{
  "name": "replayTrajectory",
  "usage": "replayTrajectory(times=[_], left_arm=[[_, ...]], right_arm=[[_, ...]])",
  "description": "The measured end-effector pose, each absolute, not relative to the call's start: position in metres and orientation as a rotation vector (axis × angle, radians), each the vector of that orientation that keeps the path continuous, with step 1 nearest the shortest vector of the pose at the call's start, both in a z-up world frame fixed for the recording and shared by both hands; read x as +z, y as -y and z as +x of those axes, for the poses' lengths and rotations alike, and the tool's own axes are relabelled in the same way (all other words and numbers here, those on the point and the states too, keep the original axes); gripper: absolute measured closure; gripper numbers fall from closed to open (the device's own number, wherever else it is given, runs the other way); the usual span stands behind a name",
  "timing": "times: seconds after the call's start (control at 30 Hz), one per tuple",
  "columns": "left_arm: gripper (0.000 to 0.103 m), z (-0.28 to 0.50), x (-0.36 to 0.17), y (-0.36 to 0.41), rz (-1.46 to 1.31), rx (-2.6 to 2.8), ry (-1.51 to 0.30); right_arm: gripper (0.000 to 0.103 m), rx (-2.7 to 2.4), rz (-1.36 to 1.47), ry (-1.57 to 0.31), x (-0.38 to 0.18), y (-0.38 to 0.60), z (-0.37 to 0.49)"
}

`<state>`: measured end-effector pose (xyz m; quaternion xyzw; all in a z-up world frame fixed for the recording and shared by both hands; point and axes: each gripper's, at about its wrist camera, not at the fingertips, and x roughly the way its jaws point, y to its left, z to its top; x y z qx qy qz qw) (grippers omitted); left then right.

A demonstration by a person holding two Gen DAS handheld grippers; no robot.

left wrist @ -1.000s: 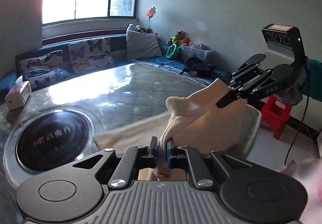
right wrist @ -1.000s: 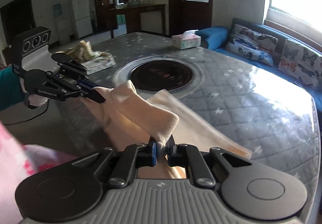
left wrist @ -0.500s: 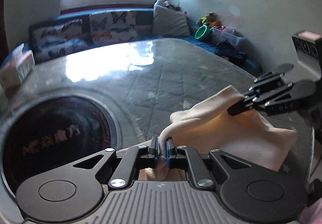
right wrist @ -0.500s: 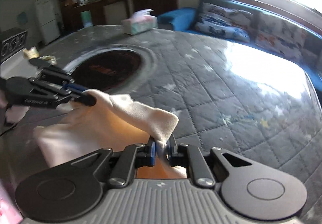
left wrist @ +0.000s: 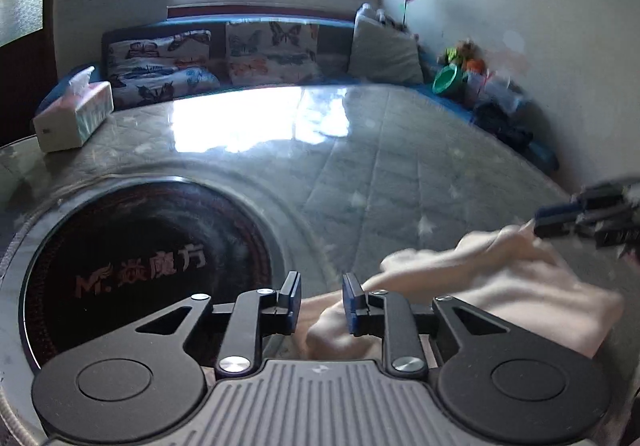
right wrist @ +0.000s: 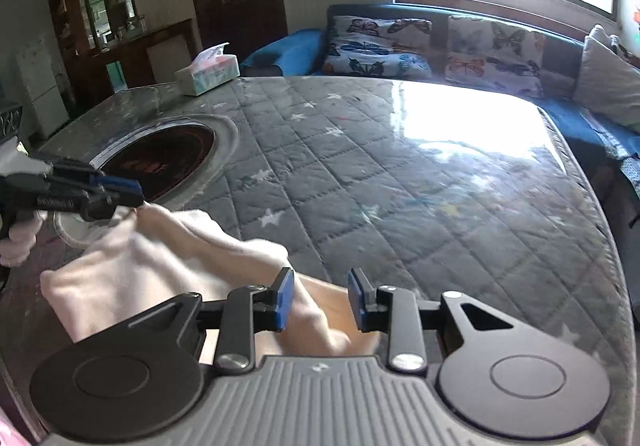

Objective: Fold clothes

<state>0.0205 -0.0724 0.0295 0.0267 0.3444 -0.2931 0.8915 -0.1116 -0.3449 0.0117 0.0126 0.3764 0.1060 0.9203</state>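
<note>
Cream cloth (left wrist: 500,286) lay folded on the quilted table (right wrist: 400,185) beside the round black hotplate (left wrist: 140,266); left gripper (left wrist: 320,300) and right gripper (right wrist: 320,300) jaws were opening, pads clear of the fabric between them

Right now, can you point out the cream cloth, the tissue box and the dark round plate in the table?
cream cloth (right wrist: 144,266), right wrist view, its middle fold.
tissue box (left wrist: 72,117), left wrist view, its side.
dark round plate (left wrist: 140,254), left wrist view, near its lettering.
</note>
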Motion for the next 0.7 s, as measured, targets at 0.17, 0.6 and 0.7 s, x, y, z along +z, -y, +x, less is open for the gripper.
replayTrajectory(times=[0.17, 0.6, 0.7], left_arm=[[0.079, 0.002, 0.048, 0.089, 0.0, -0.705, -0.685], [0.08, 0.008, 0.011, 0.131, -0.015, -0.707, -0.774], [0.079, 0.008, 0.008, 0.129, -0.015, -0.703, -0.783]], right_arm=[[0.074, 0.206, 0.053, -0.793, 0.003, 0.347, -0.118], [0.095, 0.165, -0.089, -0.76, 0.003, 0.323, -0.125], [0.095, 0.142, -0.168, -0.726, 0.01, 0.316, -0.127]])
